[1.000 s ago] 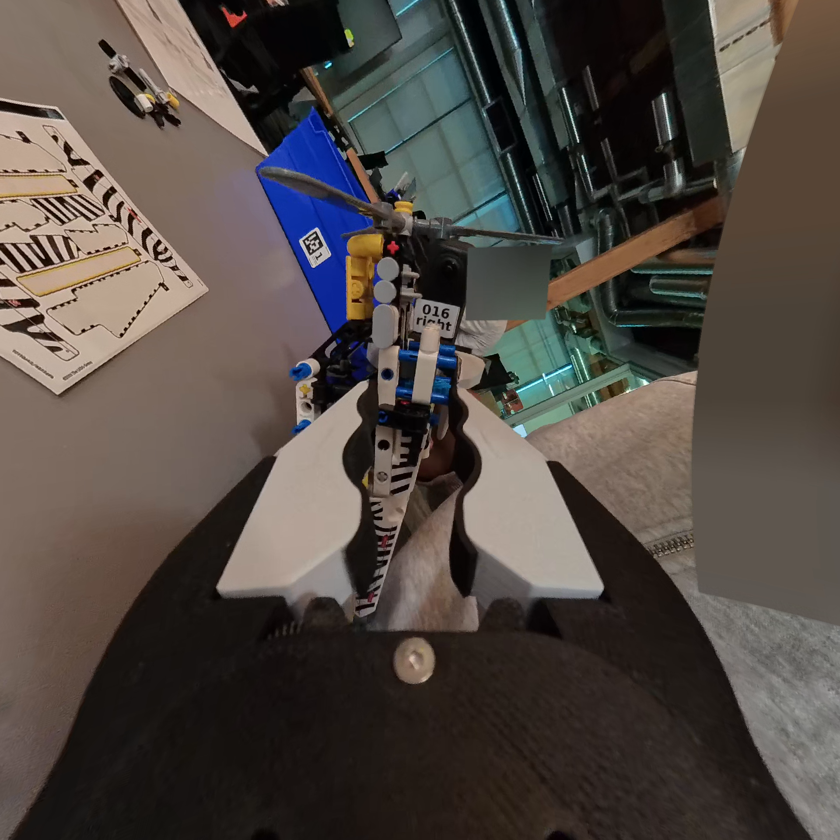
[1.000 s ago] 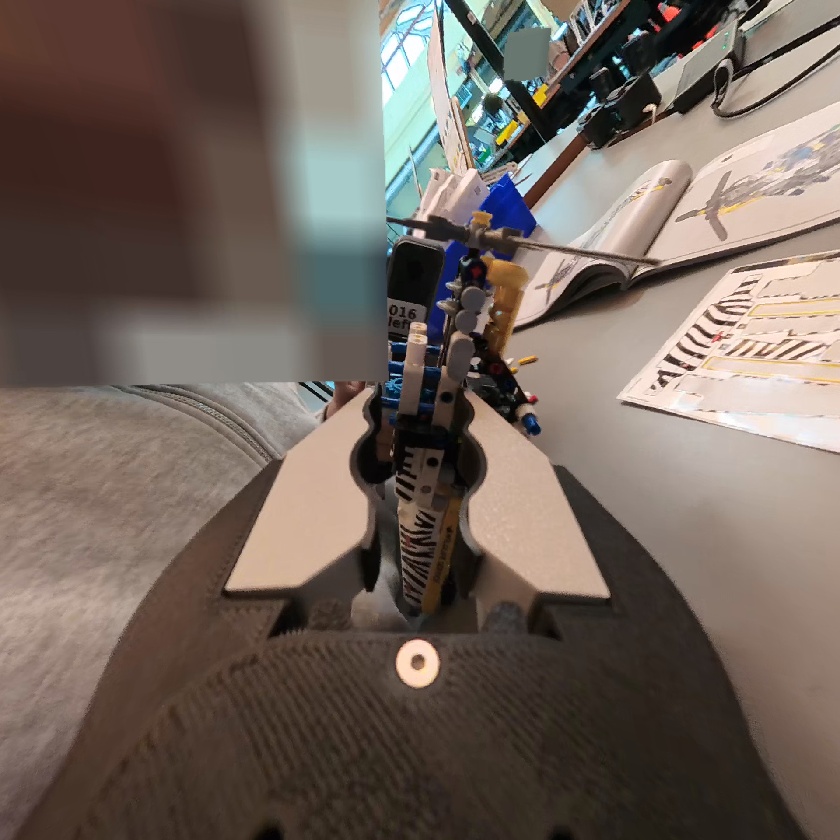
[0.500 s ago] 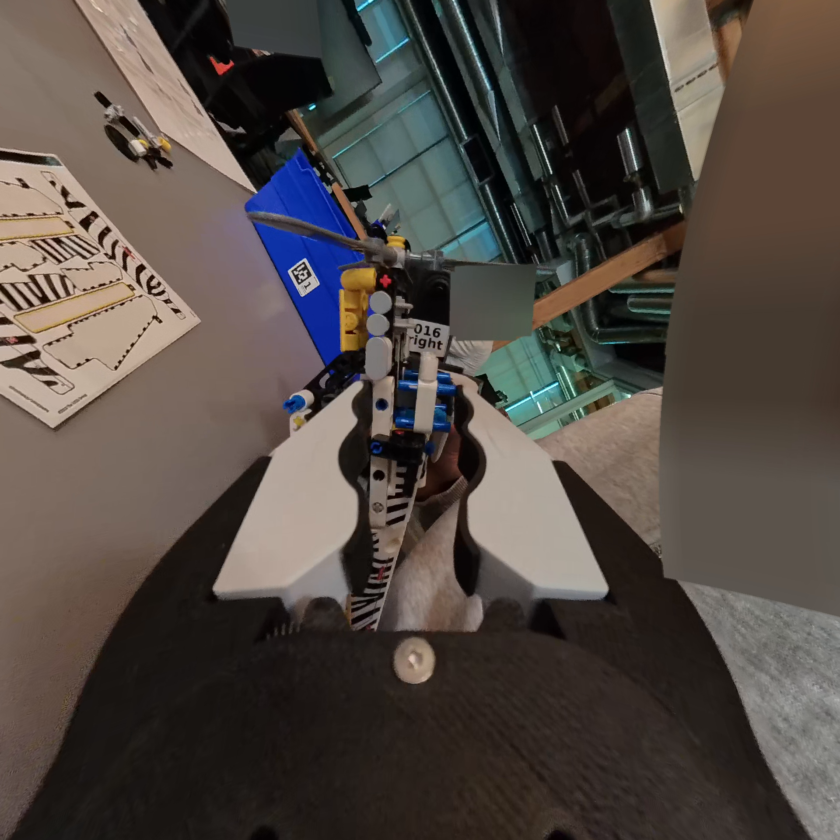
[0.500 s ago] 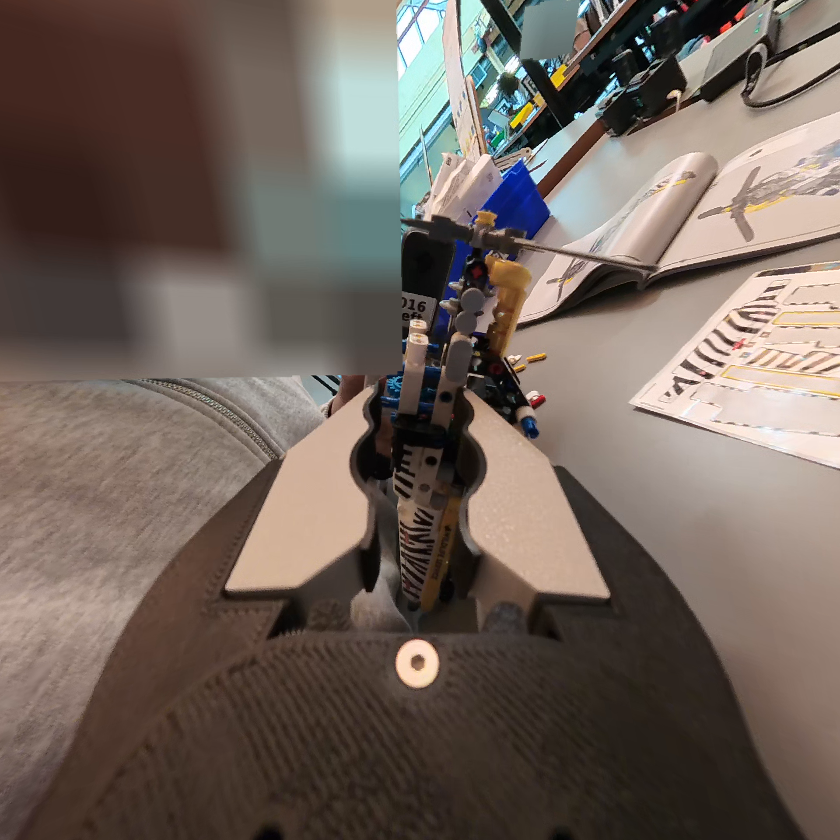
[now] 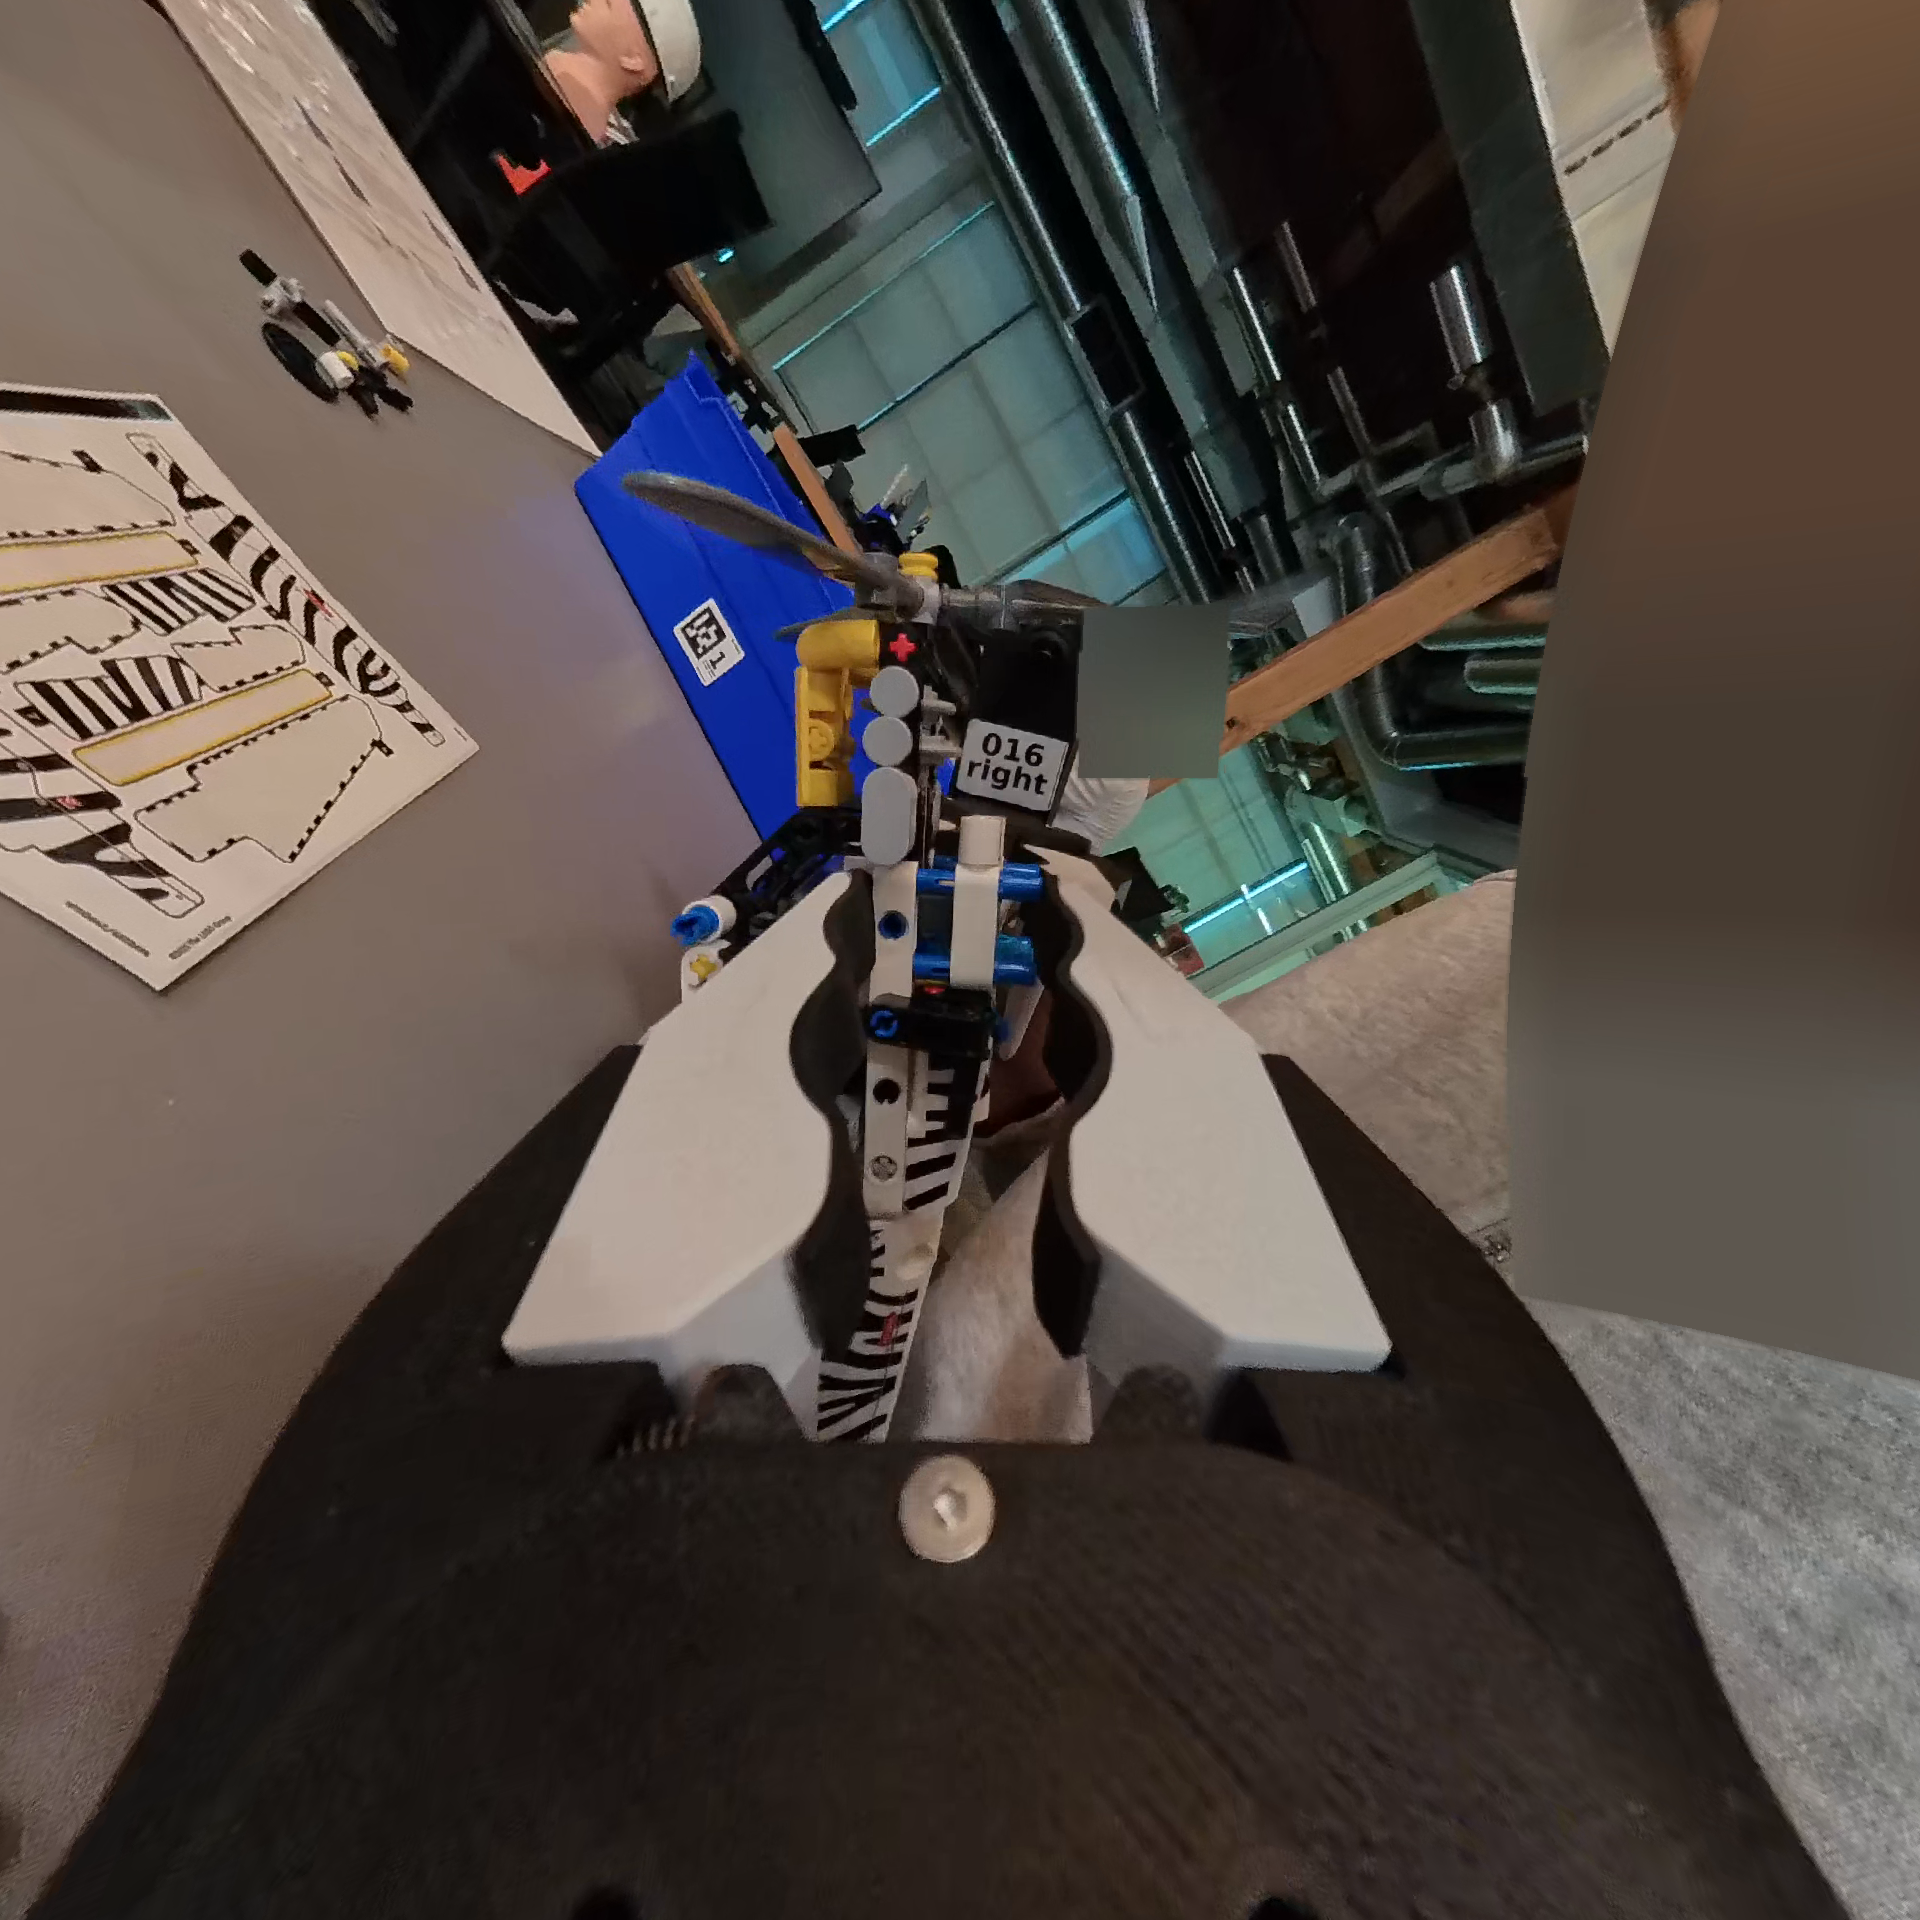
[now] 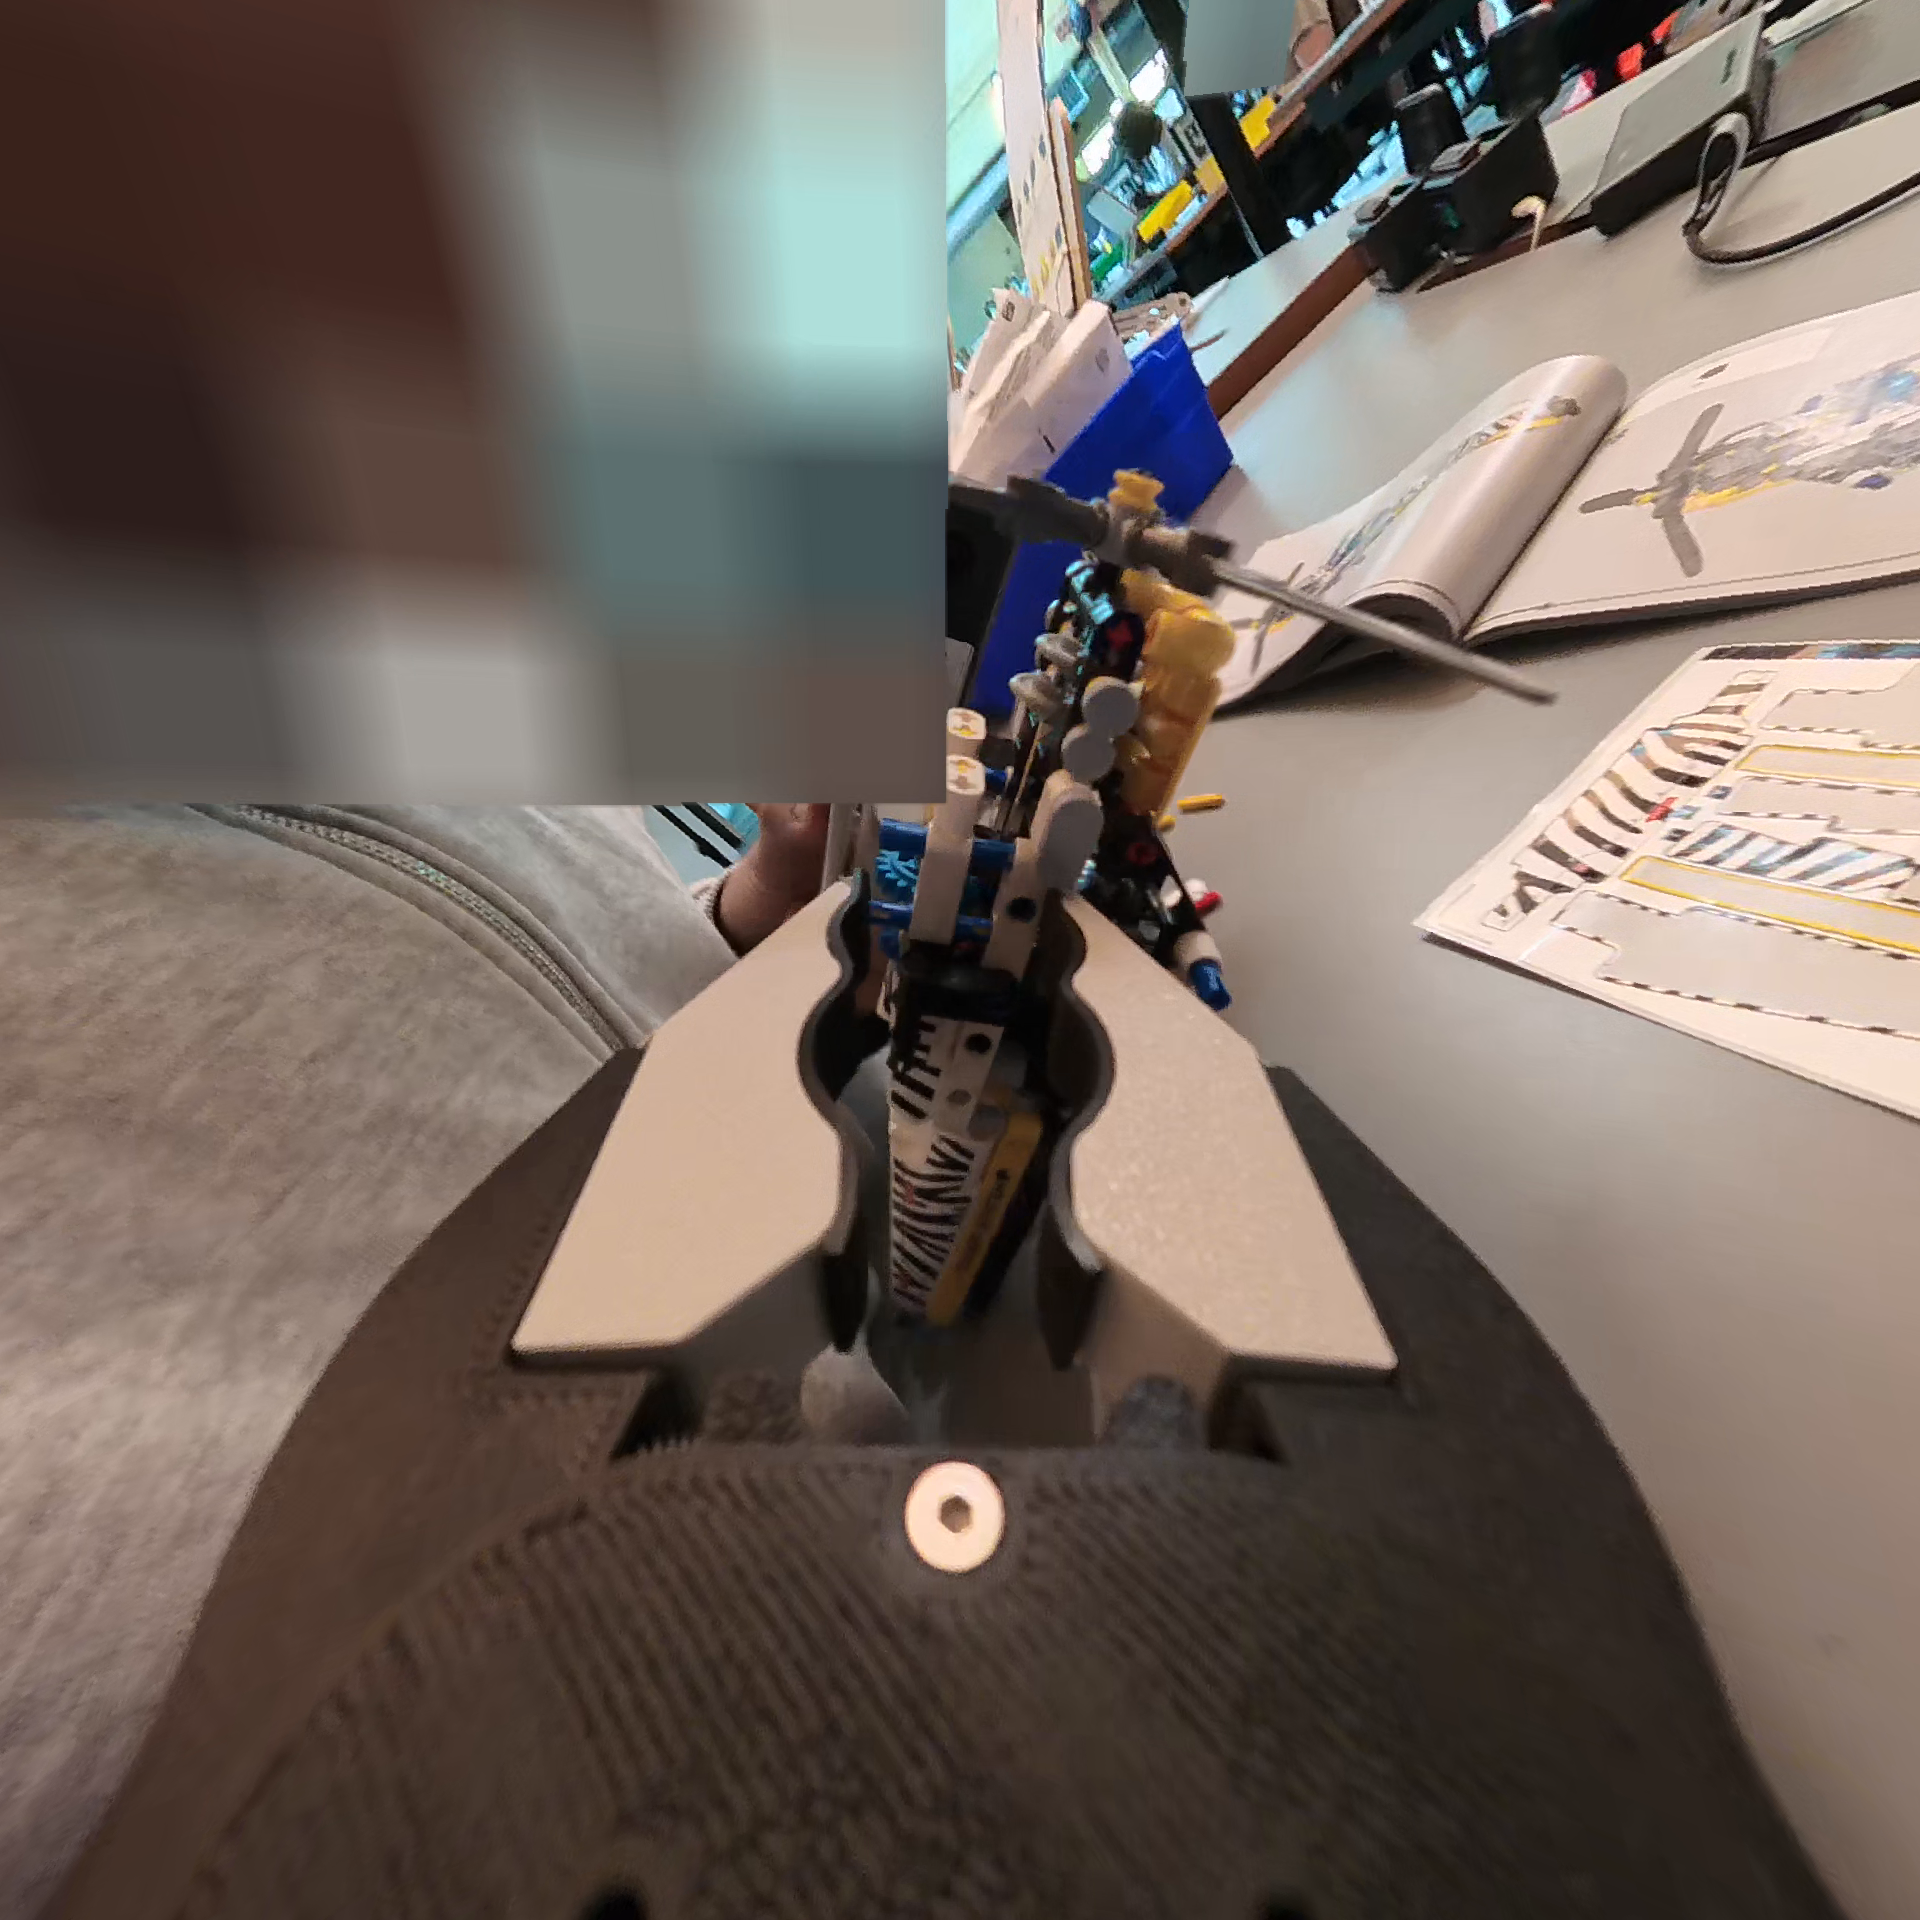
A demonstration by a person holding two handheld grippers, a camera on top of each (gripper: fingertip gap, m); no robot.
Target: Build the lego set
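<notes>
The lego helicopter model [image 5: 914, 935] has a white zebra-striped beam, blue pins, a yellow block and a grey rotor [image 5: 727, 514]. It is held in the air between both grippers, which face each other. My left gripper [image 5: 940, 935] is shut on one end of the model. My right gripper [image 6: 956, 935] is shut on the other end of the model [image 6: 1081, 748], whose rotor [image 6: 1164, 545] points towards the table. The right gripper's black body [image 5: 1023, 675] shows just behind the model in the left wrist view.
The grey table [image 5: 312, 1091] carries a zebra sticker sheet [image 5: 156, 675], loose small parts [image 5: 332, 348], a blue bin [image 5: 707, 623] and an open instruction booklet [image 6: 1558, 488]. A person's grey sweater [image 6: 260, 1091] is close behind the model. Cables and black devices [image 6: 1475, 197] lie at the far table edge. Left and right tips are no more than a few centimetres apart.
The model and both grippers have tilted and shifted slightly together. In the right wrist view the model now leans right and the rotor blade points down towards the table. Both grips stay the same.
</notes>
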